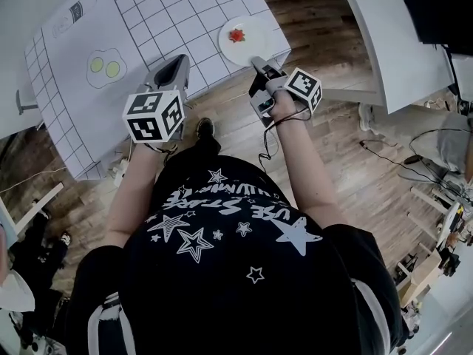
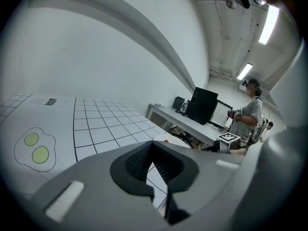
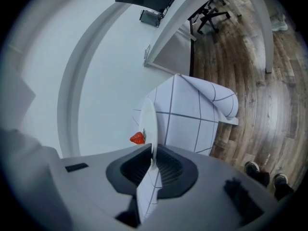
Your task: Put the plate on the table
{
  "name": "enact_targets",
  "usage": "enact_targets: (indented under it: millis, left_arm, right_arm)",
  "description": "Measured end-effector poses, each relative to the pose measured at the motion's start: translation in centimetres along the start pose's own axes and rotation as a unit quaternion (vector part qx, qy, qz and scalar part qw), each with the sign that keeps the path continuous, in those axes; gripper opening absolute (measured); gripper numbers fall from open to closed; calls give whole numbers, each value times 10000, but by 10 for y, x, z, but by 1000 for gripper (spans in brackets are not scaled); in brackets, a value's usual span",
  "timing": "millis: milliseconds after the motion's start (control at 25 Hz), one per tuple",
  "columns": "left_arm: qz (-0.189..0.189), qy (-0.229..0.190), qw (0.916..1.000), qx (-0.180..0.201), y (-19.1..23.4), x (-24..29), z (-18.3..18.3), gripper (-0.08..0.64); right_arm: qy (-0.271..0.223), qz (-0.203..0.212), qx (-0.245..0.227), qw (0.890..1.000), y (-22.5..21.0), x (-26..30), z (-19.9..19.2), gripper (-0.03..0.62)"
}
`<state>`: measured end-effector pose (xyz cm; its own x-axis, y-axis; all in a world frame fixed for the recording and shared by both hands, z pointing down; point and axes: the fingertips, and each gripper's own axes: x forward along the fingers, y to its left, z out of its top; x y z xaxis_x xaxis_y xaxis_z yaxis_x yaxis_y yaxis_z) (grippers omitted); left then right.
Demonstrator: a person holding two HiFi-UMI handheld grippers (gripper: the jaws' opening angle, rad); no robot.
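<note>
head view / plate: plate (image 1: 252, 29) lies over the near right corner of the table (image 1: 170, 13), on the grid sheet (image 1: 203, 9); strawberry (image 1: 236, 35) on it
head view / right gripper: right gripper (image 1: 256, 61) reaches in from the near side, its tips on the plate's near rim; plate lies straight ahead of it
head view / left gripper: left gripper (image 1: 176, 66) over the table's near edge, well left of the plate, beside the egg drawing (image 1: 106, 67)
nearer arm: right, by far
left gripper view / jaws: left gripper (image 2: 153, 163) almost pressed together, a thin slit, nothing in it; only sheet shows through
left gripper view / around: egg drawing (image 2: 35, 148) to the left; plate (image 2: 170, 137) just past the jaws to the right; a person (image 2: 250, 114) stands by a far desk (image 2: 183, 119)
right gripper view / jaws: right gripper (image 3: 151, 160) pinching the plate (image 3: 147, 119) by its rim, plate seen edge-on along the jaw line; strawberry (image 3: 137, 138) just beyond the pads
right gripper view / seat: plate close along the sheet (image 3: 192, 124); resting or just clear, cannot tell
right gripper view / hazard: sheet corner (image 3: 216, 100) droops off the table toward the floor (image 3: 260, 81); plate sits near that edge
judgement: nothing stands in the way; release turns on the plate lying flat and inboard of the corner
</note>
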<state>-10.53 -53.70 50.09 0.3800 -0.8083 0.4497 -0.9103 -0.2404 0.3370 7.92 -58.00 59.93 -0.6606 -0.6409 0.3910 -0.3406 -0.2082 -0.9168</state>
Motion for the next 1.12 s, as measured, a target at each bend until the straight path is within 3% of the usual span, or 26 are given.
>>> enact_targets:
  millis: [240, 600, 920, 1120]
  left_arm:
    - [-11, -55, 10000, -2, -1, -3, 4, 8]
    - [-12, -73, 10000, 2, -6, -10, 0, 8]
    - [-53, -213, 9997, 99, -23, -26, 2, 8]
    - [-139, -324, 9992, 189, -46, -45, -2, 8]
  right_arm:
    - [127, -244, -153, 9995, 7, -2, -3, 104]
    - [70, -446, 12, 9990, -8, -19, -5, 114]
    - [110, -167, -88, 9998, 7, -42, -9, 114]
    - [225, 300, -434, 9984, 32, -61, -21, 83]
